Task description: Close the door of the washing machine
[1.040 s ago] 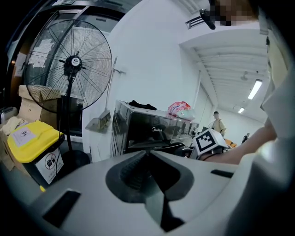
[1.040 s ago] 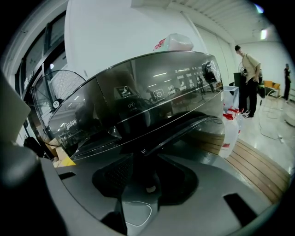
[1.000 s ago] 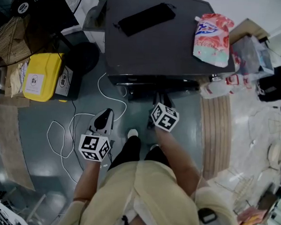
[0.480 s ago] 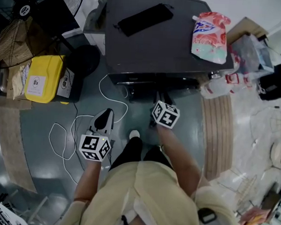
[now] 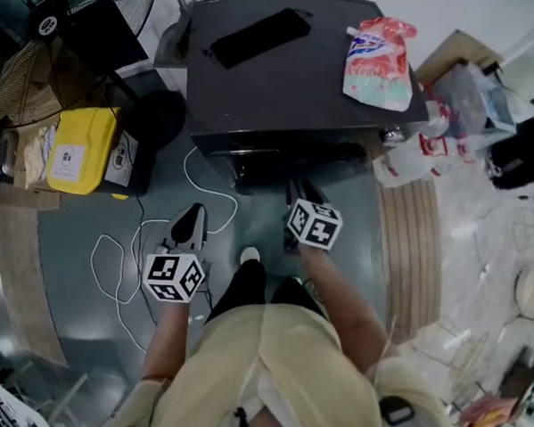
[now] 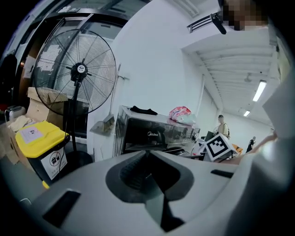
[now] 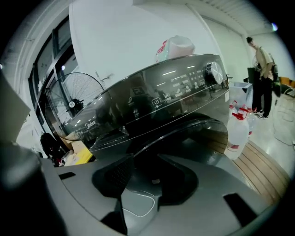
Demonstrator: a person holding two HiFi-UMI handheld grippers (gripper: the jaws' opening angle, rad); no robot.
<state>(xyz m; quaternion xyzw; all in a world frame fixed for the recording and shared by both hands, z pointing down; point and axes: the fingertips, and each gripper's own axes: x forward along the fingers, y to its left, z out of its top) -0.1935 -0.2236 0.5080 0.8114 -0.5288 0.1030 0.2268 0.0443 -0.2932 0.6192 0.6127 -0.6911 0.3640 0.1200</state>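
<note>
Door, head view: we see the washing machine door (image 5: pixel 292 169) just ahead of the right hand-held gripper (image 5: pixel 301 197); the left hand-held gripper (image 5: pixel 189 224) is farther off.
Left jaws, left gripper view: pressed together, empty.
Right jaws, right gripper view: spread, empty; the door (image 7: pixel 184 138) is dead ahead, seemingly ajar.

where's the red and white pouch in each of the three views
Head view: the pouch lies at upper right, on the right end of the washing machine top.
Left gripper view: the pouch is just right of centre, on the machine's top.
Right gripper view: the pouch is at top centre, above the control panel.
Shared landmark: the fan, left of the machine in all three views.
</note>
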